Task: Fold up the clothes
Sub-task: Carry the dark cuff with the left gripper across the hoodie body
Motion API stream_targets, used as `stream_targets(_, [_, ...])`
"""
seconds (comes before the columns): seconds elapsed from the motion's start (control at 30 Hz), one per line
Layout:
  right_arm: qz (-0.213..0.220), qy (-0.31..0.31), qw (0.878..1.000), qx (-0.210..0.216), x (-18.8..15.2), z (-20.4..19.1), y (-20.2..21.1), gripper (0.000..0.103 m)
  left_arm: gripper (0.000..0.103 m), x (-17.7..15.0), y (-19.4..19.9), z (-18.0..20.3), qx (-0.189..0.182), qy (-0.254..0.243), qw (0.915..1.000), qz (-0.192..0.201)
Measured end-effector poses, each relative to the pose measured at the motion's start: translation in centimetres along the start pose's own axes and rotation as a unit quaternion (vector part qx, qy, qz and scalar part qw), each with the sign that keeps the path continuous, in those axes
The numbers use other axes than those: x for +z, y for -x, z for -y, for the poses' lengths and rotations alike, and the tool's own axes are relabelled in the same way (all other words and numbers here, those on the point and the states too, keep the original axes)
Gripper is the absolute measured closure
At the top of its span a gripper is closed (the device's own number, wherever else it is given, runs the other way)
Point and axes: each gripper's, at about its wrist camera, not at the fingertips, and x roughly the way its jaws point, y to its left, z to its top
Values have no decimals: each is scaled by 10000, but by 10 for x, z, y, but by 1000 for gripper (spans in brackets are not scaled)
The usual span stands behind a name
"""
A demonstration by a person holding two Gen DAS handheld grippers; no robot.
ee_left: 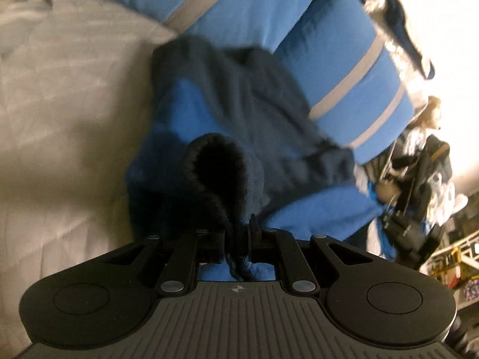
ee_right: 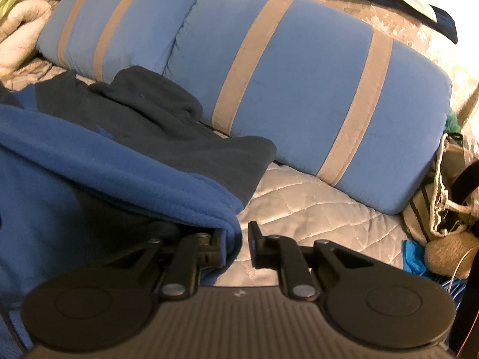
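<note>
Quilted, pale grey bedcover (ee_left: 60, 119) fills the left half of the left wrist view, its stitched surface bare out to the edge. Toward the centre lies a two-tone fleece garment of bright blue and dark navy (ee_left: 239, 113), bunched up, with a ribbed navy cuff looped open in the middle of the frame. At the bottom centre the left gripper (ee_left: 238, 239) has its jaws drawn tightly together on a fold of that fleece, the cloth pinched between the black fingers. Above and to the right run two long blue cushions with beige stripes (ee_left: 344, 68), and in the far right of the frame sits a dark heap of bags and clutter (ee_left: 419, 179), too blurred to sort out.

In the right wrist view the same fleece garment (ee_right: 89, 164) covers the left side, its blue edge draped down over the left finger of the right gripper (ee_right: 238, 248). The jaws there stand a little apart; the blue hem lies between them against the left finger, while a sliver of bedcover (ee_right: 314, 209) shows before the right finger, so the grip is not closed on the cloth. The striped cushions (ee_right: 299, 74) stretch across the upper middle, touching the garment's navy part. At the far right edge, a striped canvas bag (ee_right: 434, 203) leans beside the cushion's end.
</note>
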Motion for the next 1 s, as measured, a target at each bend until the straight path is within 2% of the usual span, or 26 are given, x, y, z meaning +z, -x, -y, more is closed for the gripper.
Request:
stream_targets(0.03, [-4, 78, 9999, -86, 1, -2, -1, 69, 90, -3, -3, -3, -9, 28, 10000, -53])
stream_targets(0.1, [-32, 187, 9995, -237, 5, -4, -3, 69, 90, -9, -9, -9, -45, 119, 9998, -155])
stream_targets(0.2, [-199, 198, 9989, -374, 9, -7, -10, 64, 89, -18, -12, -21, -174, 398, 9990, -144])
stream_targets(0.33, [-502, 168, 9974, -493, 8, -7, -25, 45, 90, -23, -8, -27, -258, 621, 9977, -80])
stream_targets(0.37, [-530, 121, 9973, -486, 7, -5, -26, 43, 90, -24, -8, -27, -248, 636, 9976, -78])
stream_targets(0.43, [-585, -13, 9968, -540, 6, 0, -29, 27, 90, -24, -8, -27, -225, 651, 9976, -83])
stream_targets(0.53, [-676, -199, 9962, -521, 4, 8, -29, 19, 87, -23, -9, -27, -209, 637, 9977, -110])
stream_targets(0.63, [-747, -259, 9963, -336, 0, 11, -25, 15, 80, -22, -8, -24, -233, 553, 9981, -139])
stream_targets(0.7, [-736, -192, 9968, -249, -3, 11, -21, 10, 71, -21, -4, -21, -226, 500, 9984, -123])
stream_targets(0.9, [-726, 623, 9944, -452, -13, -3, -10, 5, 49, -26, 24, 1, 129, 82, 9999, -43])
stream_targets(1.0, [-585, 800, 9942, -408, -13, -7, 3, 5, 45, -30, 44, 13, -49, -61, 9999, 88])
